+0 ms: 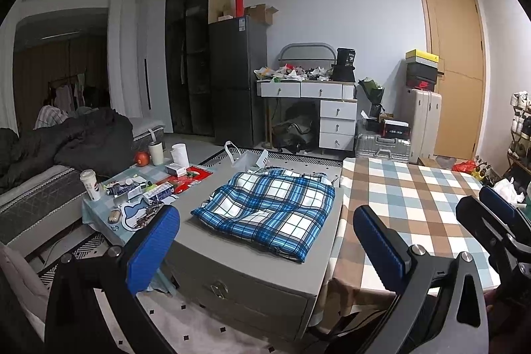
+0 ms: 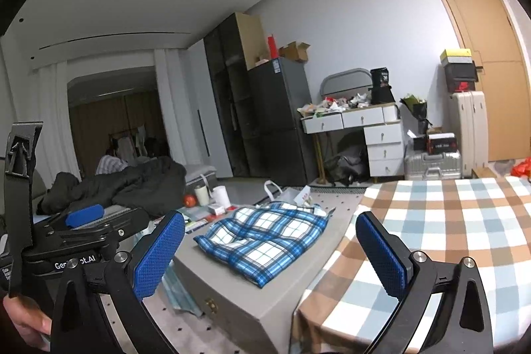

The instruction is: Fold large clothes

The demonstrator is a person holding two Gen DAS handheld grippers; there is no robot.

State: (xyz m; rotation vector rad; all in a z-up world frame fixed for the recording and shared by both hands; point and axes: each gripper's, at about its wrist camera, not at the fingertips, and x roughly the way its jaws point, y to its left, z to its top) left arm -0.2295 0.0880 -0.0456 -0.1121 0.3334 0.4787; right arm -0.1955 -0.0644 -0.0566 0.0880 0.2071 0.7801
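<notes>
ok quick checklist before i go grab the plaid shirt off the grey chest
1. Left gripper open, empty: ok
2. Right gripper open, empty: ok
3. Blue plaid shirt lies on the grey chest, nothing on top of it: ok
4. Shirt spread flat: not ok, bunched and wrinkled
5. Checked tablecloth beside it bare enough for folding: ok
6. Sleeves and collar located: cannot tell

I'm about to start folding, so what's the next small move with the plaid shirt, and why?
Probably reach both forward and down to the shirt. It lies bunched on the grey chest, and the left hand-held gripper and the right hand-held gripper are both open, empty and held short of it. The checked cloth beside it looks like a flat spot to spread it on.
</notes>
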